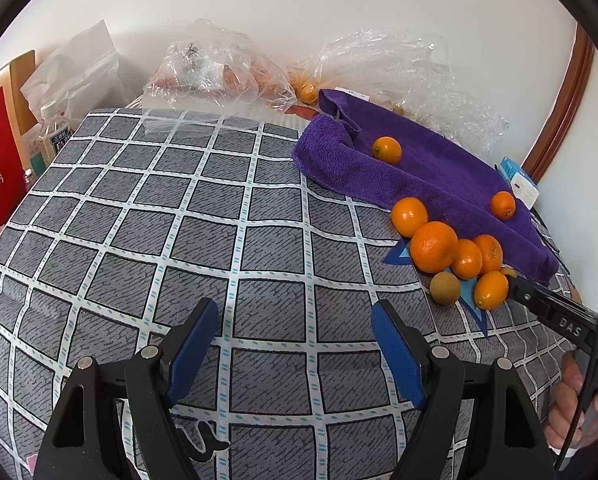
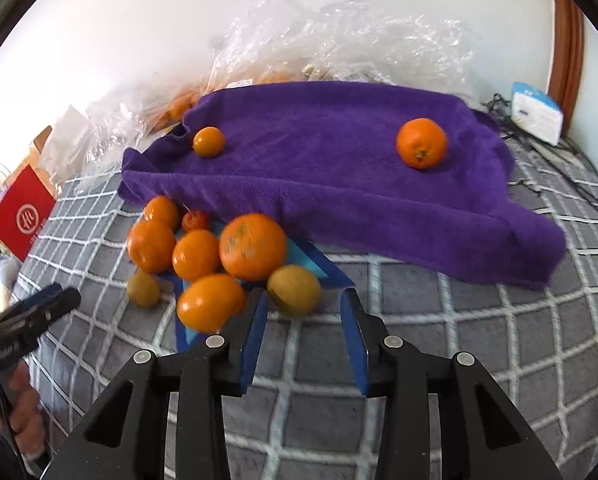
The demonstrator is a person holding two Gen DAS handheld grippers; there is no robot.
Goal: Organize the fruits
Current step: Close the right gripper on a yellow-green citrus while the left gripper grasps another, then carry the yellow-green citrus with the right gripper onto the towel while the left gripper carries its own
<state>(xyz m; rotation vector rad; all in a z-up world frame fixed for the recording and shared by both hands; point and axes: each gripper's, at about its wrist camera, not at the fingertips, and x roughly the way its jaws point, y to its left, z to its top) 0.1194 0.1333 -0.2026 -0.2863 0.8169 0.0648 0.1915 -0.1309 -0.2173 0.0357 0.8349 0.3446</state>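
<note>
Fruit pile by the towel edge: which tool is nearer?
Right. The right tool sits right at the fruit pile, open and empty. The left tool hangs open over bare cloth, well aside.

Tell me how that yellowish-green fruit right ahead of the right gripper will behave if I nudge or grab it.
The yellowish-green fruit looks round, so it will probably roll. It lies free on the flat checked cloth, with nothing stopping it on the near side. The right gripper has no grip yet.
</note>
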